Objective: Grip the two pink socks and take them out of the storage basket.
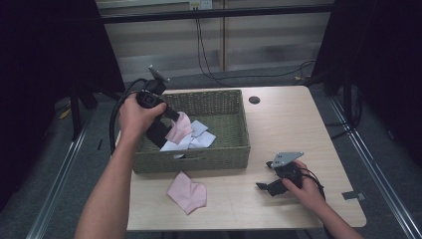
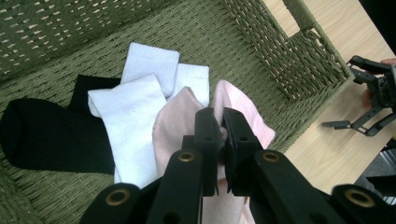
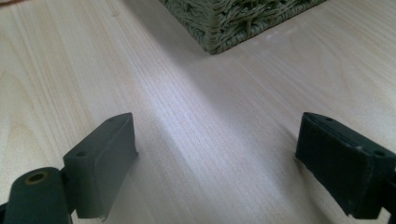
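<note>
Loose pink sock (image 1: pixel 187 192): lies flat on the counter (image 1: pixel 278 129), just in front of the basket's near wall.
Right hand-held gripper (image 1: pixel 264 186): rests low on the counter at the near right, jaws spread wide with bare wood between them; a basket corner lies beyond.
Woven basket (image 1: pixel 199 162): olive green, rectangular, at centre-left of the counter.
Left hand-held gripper (image 2: pixel 219 133): reaches down into the basket, jaws clenched on a pink sock (image 2: pixel 243 109).
Basket contents: white socks (image 2: pixel 135 121) overlap beside the gripped pink sock; a black sock (image 2: pixel 46 135) lies against them on the basket floor.
Counter hole (image 1: pixel 254 99): small, dark, round, beyond the basket's far right corner.
</note>
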### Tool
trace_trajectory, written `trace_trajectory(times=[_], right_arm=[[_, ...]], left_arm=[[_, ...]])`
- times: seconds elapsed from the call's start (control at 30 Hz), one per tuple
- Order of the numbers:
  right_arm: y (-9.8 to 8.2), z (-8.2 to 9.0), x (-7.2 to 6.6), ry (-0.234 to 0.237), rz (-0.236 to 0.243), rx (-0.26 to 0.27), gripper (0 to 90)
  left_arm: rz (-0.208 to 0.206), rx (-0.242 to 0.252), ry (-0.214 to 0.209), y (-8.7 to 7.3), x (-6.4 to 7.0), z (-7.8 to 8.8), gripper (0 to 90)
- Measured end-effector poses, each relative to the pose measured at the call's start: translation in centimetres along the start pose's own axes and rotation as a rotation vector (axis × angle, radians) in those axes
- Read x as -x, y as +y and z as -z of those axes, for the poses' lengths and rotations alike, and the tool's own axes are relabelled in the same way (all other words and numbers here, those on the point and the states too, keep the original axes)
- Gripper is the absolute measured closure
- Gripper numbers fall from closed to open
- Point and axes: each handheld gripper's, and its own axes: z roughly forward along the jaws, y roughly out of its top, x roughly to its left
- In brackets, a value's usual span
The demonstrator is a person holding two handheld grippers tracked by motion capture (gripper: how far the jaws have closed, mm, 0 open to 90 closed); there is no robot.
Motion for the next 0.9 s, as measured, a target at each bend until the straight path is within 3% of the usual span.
trace_trajectory(times=[0.57,0.9], right_arm=[[0.0,0.0,0.0,0.0,0.001,0.0,11.3],[0.0,0.0,0.0,0.0,0.0,0.0,11.3]], left_arm=[[-0.06,0.001,0.001,-0.4,2.3,2.0,85.0],[-0.076,0.004,-0.002,-0.9,2.7,3.0,85.1]])
